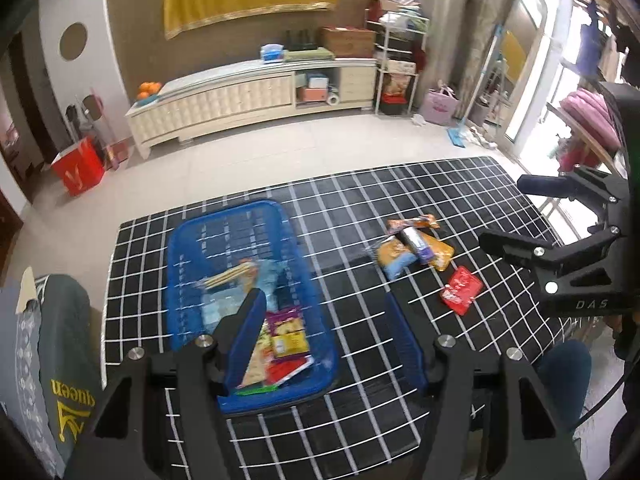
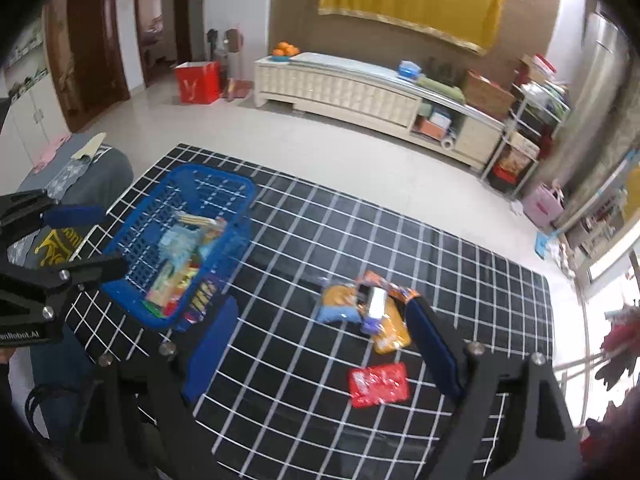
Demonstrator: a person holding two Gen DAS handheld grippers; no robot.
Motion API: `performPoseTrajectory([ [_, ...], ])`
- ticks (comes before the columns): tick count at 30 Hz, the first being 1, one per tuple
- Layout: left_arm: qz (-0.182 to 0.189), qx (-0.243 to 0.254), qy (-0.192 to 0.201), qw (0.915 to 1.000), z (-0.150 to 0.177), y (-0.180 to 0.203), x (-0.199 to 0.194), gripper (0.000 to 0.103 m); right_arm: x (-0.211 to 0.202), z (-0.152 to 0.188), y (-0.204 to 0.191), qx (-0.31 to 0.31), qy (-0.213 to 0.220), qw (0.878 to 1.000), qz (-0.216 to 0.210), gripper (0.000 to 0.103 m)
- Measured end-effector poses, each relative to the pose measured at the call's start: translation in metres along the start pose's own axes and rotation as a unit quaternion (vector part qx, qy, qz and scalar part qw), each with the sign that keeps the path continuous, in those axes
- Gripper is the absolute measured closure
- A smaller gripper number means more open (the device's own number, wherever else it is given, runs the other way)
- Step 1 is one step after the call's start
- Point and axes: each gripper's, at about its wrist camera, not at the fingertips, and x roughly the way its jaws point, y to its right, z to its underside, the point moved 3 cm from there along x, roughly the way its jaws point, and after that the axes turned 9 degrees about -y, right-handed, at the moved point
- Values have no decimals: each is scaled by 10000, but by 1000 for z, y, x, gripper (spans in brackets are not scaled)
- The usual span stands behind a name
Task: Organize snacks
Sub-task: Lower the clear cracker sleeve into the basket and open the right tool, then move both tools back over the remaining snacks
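Basket (image 1: 188, 256), blue and slatted, stands at the left of the black grid-patterned counter (image 1: 360, 208) and already holds several snack packets; motion blur makes their printing unreadable. My left wrist view looks into the basket from its near end, with my left tongs (image 1: 326, 320) above its near right corner, released and gripping nothing. In that view my right tongs (image 1: 500, 212) enter from the right edge, also spread apart and empty. My right wrist view shows what the left does not: the basket's long outer wall (image 2: 136, 248) and the left tongs (image 2: 96, 240) seen from the side. Right of the basket, well apart from it, lies a small overlapping pile of loose snacks (image 1: 414, 248) in orange, pale blue and purple wrappers. Just nearer lies a single red packet (image 1: 460, 290), flat on the counter. The near counter edge is hidden behind the tongs' frames.
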Motion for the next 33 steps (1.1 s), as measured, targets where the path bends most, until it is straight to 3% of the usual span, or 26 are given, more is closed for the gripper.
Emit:
performPoseTrajectory([
  [6, 41, 288, -60, 9996, -11, 45, 16, 44, 3, 22, 32, 206, 21, 9998, -44, 14],
  [13, 127, 289, -462, 9984, -26, 80, 54, 44, 33, 36, 73, 579, -260, 9979, -113, 14],
  [17, -185, 450, -665, 9966, -35, 99, 79, 44, 52, 40, 94, 730, -377, 9964, -209, 14],
  [19, -115, 516, -840, 9951, -39, 106, 93, 44, 65, 39, 103, 765, -467, 9958, -198, 14],
  [29, -116, 78, -1336, 9909, -69, 117, 176, 44, 144, 37, 132, 1055, -870, 9900, -345, 14],
  [33, 40, -187, -1434, 9895, -78, 113, 205, 44, 176, 30, 139, 1106, -1105, 9869, -399, 14],
])
